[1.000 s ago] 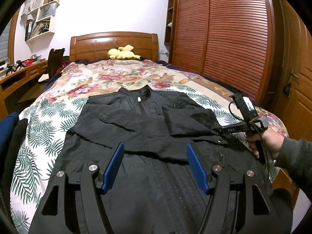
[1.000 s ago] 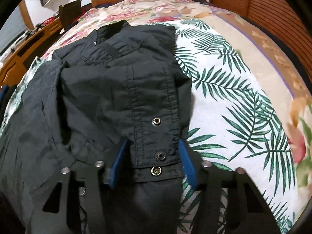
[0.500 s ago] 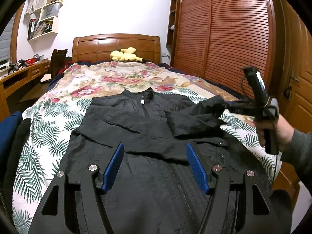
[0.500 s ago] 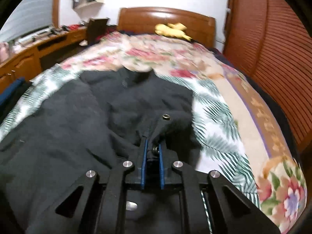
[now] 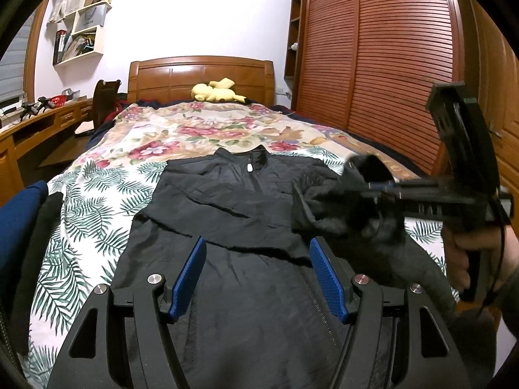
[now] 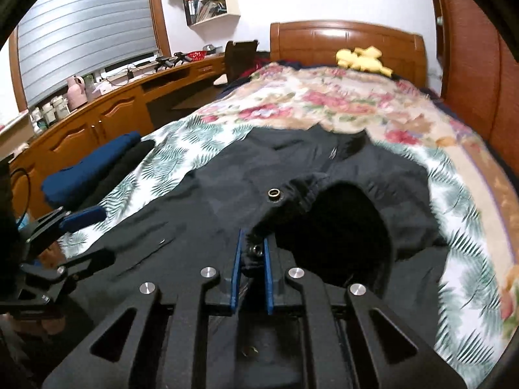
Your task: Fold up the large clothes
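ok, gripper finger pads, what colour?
Blue, on both: clearest on the left gripper in the left wrist view; right gripper matches.

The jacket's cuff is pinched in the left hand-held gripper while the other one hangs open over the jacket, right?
Wrong side. The right hand-held gripper pinches the cuff, as the right wrist view shows. The left hand-held gripper hangs open over the jacket.

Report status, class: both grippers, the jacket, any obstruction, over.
Left gripper open above black jacket. Right gripper shut on sleeve cuff, lifted. Nothing blocking.
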`<state>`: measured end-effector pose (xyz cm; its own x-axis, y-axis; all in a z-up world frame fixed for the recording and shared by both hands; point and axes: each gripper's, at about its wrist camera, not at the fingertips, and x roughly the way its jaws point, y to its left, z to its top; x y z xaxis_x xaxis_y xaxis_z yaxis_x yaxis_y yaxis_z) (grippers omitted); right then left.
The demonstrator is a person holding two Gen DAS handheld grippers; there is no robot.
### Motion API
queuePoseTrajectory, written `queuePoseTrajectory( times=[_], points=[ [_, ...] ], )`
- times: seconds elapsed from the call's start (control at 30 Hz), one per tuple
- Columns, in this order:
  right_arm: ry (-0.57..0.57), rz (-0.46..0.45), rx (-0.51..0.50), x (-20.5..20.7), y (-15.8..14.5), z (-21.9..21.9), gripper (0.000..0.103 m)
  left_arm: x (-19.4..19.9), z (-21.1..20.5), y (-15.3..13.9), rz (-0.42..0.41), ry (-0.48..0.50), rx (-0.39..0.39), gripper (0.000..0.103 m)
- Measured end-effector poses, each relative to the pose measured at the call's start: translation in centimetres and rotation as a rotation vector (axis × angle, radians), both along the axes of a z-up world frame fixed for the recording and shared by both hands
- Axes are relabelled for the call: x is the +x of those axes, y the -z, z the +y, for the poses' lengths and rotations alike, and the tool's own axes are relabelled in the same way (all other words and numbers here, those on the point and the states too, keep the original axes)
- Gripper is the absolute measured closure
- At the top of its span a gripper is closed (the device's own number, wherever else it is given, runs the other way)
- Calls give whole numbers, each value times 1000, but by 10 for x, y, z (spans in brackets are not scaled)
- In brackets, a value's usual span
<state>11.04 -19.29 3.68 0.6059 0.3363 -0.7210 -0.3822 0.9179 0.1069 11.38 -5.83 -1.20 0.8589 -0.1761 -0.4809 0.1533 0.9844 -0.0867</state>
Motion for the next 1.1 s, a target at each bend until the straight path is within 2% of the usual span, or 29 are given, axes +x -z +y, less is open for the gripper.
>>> queuePoseTrajectory(
  times=[0.1,0.17,0.23,0.37,0.5,0.67,0.87,1.0,1.1],
  points=[
    [-18,12,-30,-14,9,10,79,-1,4,1,4,-6,4,35],
    [-37,-7,-71,-23,9,16,66,-1,7,1,6,-10,4,35],
    [-32,-19,-72,-26,4,16,60,-3,9,1,6,-13,1,35],
    [-9,-83,-90,-32,-10,8,60,-2,10,2,8,-15,-4,35],
    [32,-110,-109,-30,-9,-6,60,0,3,6,22,-8,12,35],
    [94,-77,-145,-23,22,-31,60,9,-12,13,54,19,38,35],
    [179,-15,-134,-18,58,-69,60,25,-41,28,117,85,62,35],
    [204,-8,-150,-18,62,-82,60,38,-60,41,171,139,53,35],
    [224,1,-150,-21,64,-90,60,50,-69,50,223,184,16,35]
  ],
)
